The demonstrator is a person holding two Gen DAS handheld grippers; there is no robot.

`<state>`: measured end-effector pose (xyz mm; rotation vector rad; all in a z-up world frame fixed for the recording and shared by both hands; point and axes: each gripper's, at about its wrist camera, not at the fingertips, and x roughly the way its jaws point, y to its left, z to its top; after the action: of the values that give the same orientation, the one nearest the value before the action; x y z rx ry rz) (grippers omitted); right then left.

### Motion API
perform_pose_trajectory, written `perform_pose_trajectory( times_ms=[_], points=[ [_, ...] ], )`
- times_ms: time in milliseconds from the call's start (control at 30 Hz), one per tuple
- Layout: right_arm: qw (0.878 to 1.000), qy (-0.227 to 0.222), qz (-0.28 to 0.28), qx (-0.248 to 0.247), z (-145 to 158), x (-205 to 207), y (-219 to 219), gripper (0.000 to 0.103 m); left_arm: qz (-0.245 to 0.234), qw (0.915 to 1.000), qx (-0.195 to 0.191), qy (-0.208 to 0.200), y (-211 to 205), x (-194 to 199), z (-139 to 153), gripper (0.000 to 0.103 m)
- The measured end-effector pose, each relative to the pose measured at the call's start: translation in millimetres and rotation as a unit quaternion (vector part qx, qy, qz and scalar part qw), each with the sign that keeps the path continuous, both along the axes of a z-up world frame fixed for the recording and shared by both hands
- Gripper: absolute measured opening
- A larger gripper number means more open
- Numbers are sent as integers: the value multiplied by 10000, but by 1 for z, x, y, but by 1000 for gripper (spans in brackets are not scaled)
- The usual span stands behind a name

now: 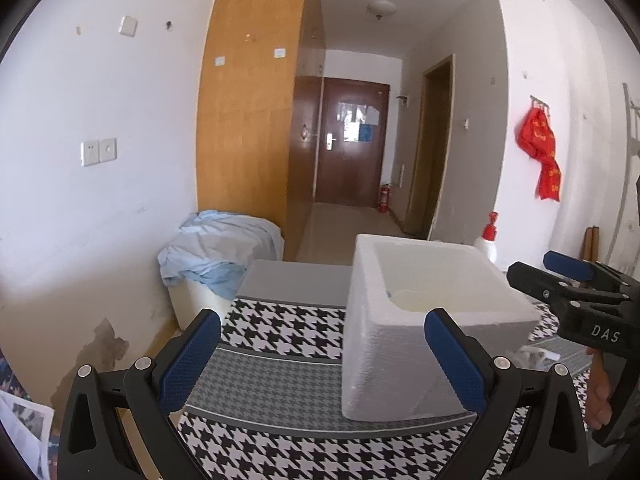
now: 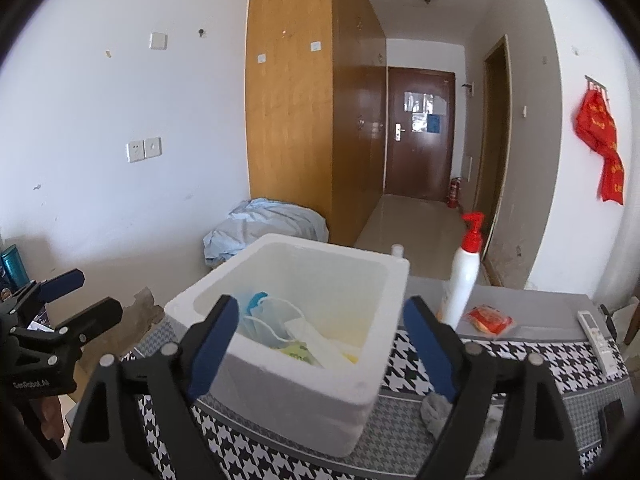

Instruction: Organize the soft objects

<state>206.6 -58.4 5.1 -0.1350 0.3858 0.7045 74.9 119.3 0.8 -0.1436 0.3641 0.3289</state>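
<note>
A: White-walled room, wooden wardrobe on the far side, dark door at the end of the hallway. Houndstooth cloth covers the bench. Note the jaws first.

B: Right gripper: jaws spread wide, nothing between the blue pads, which stand either side of the near wall of the white foam box without touching it. Left gripper: jaws also spread wide, empty, with the near corner of the same box showing between them.

A: Contents of the box?

B: From the right wrist view, soft items lie in the bottom: face masks with blue and white fabric and ear loops at the left, a pale crumpled piece and something yellow-green beside them; I cannot tell what those two are. From the left wrist view only a pale inner floor shows.

A: Outward from the box?

B: Right of it stands a white pump bottle with a red head, upright. Just beyond, an orange-red packet lies flat on the grey strip of cloth. A white remote lies near the right edge. A grey cloth wad sits by the right jaw, near side.

A: Background?

B: Pale blue sheet heaped over a bin on the floor, left; red fabric on a wall hook, right.
</note>
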Motion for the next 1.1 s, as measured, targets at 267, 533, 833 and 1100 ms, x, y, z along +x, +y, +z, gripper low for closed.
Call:
perform_pose_trajectory(
  times_ms=[267,533,833,1100],
  points=[
    [10000,13,-61,13,-2,-6,-17,88,-174,9998,102,-71,-20,-1,3,102],
    [9999,39,-93,70,-6,-7,-32,88,-315,9994,154,-65,-36,4,0,102],
    [9997,32,-227,46,-9,-7,-47,88,-512,9986,148,-58,-51,8,-3,102],
    [9994,77,-321,126,-14,-7,-63,88,-665,9975,208,-65,-66,8,-5,102]
  ],
)
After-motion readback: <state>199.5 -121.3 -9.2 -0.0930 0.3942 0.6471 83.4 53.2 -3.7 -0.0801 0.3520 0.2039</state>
